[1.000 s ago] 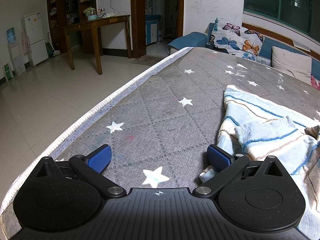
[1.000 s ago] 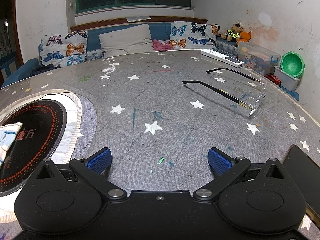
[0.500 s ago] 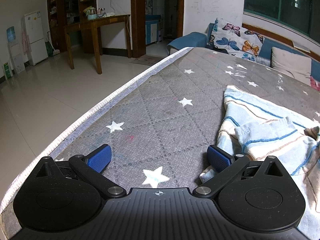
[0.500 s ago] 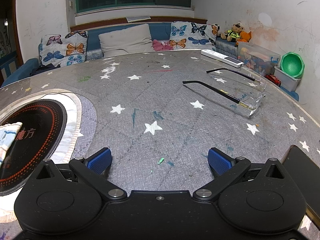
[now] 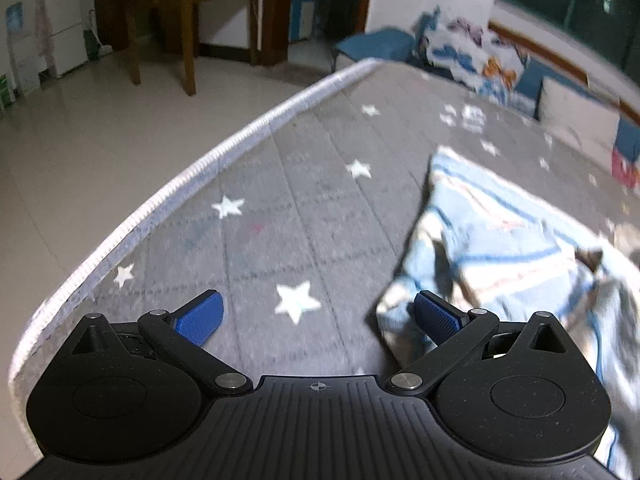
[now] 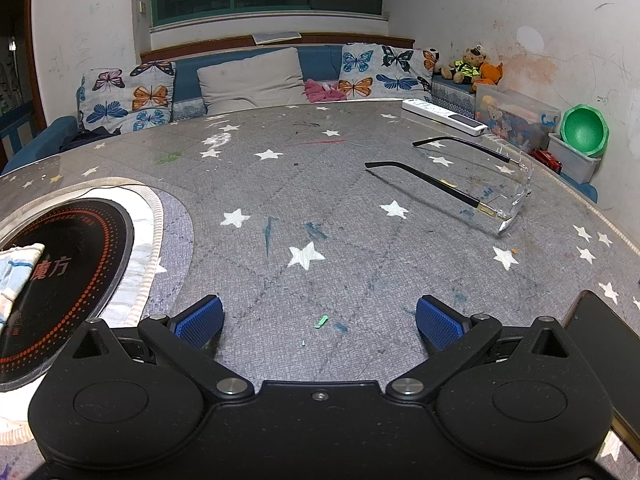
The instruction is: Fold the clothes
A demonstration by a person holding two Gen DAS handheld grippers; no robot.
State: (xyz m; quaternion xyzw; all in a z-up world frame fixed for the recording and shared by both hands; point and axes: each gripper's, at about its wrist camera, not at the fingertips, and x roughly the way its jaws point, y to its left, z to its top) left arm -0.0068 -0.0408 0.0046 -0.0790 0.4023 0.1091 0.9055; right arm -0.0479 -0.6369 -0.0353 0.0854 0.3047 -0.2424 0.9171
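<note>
Both grippers are being held wide apart, and nothing is being gripped by either. Low over the grey star-patterned table cover [image 5: 304, 216], the left gripper [image 5: 318, 314] is being presented with its right blue pad [image 5: 436, 316] just beside, possibly touching, the near corner of the striped garment [image 5: 496, 240]; actual contact cannot be confirmed because the left view is blurred. The garment is being shown to the right of and ahead of this gripper, with its long axis running away from the near corner toward the far right.

From the right gripper [image 6: 320, 316], only a small edge of the same striped cloth [image 6: 18, 264] is being seen at the far left, lying on a round black cooktop [image 6: 68, 264]. Farther out, a pair of glasses [image 6: 472, 184] and a white remote [image 6: 444, 116] are being shown well apart from the cloth.

The left gripper is judged nearer; a shift rightward is being called for before the corner can be pinched.
</note>
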